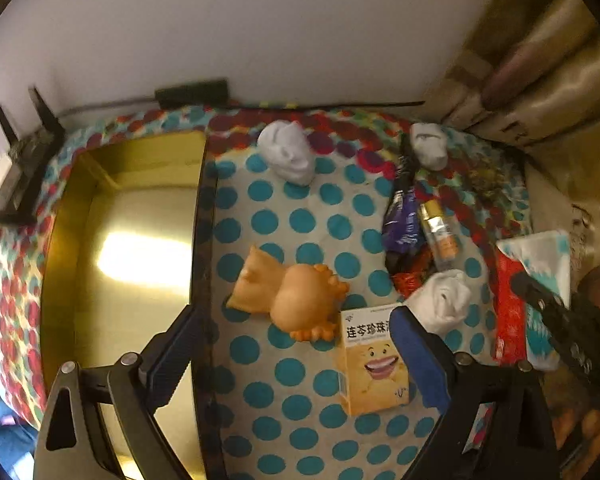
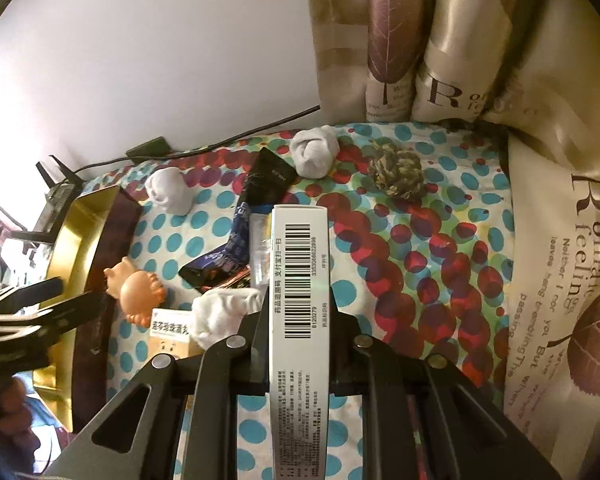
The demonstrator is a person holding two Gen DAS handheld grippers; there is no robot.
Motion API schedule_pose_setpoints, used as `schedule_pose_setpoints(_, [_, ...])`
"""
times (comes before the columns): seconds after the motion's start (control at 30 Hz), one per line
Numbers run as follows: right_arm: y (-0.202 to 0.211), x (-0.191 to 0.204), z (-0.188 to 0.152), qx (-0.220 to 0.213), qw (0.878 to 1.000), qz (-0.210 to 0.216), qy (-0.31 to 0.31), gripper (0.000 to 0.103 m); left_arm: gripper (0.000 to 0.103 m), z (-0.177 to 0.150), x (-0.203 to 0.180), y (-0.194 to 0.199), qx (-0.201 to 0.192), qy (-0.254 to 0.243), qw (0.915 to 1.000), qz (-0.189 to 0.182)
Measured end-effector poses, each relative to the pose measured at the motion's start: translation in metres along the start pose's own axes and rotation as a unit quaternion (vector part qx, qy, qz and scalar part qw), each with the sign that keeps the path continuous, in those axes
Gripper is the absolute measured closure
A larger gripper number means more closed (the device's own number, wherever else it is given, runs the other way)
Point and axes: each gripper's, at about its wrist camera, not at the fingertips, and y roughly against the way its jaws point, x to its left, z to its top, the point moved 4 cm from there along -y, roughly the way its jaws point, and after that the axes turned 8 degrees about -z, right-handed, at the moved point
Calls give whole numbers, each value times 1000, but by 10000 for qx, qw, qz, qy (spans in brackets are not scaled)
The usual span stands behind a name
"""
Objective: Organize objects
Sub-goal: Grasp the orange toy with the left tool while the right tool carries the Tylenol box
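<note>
My left gripper (image 1: 296,360) is open and points down at the dotted cloth. An orange rubber toy (image 1: 292,296) lies just ahead of its jaws, untouched. A yellow medicine box (image 1: 374,364) with a cartoon face lies against the inner side of the right finger (image 1: 416,352). My right gripper (image 2: 300,304) is shut on a white box (image 2: 300,272) with a barcode, lifted clear of the cloth. The left wrist view shows that box (image 1: 536,276) at the right edge. The left gripper (image 2: 60,304) shows at the left of the right wrist view, beside the orange toy (image 2: 140,288).
A gold tray (image 1: 128,264) sits left of the toy. Rolled white socks (image 1: 288,152) (image 1: 430,144) (image 1: 444,296), a purple wrapper (image 1: 402,216) and a small bottle (image 1: 440,236) lie on the cloth. A rope ball (image 2: 396,174) and a black tube (image 2: 268,180) lie farther back. A curtain (image 2: 560,240) hangs at the right.
</note>
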Motion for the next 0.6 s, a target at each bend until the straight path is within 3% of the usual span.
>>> schedule_pose_setpoints(0.13, [0,-4,-6,71,9999,113,-60,85,7,-10,14,-5,-38,884,9961,-56])
schedule_pose_setpoints(0.37, [1,-9,-6,57,9996,278,-19,85,7,-4,19,-20,45,1833,9830,92])
schedule_pose_setpoints(0.6, [-9,-9,-5,227,9982,543,125,84,7,10,35,-50,280,3069,9504,409])
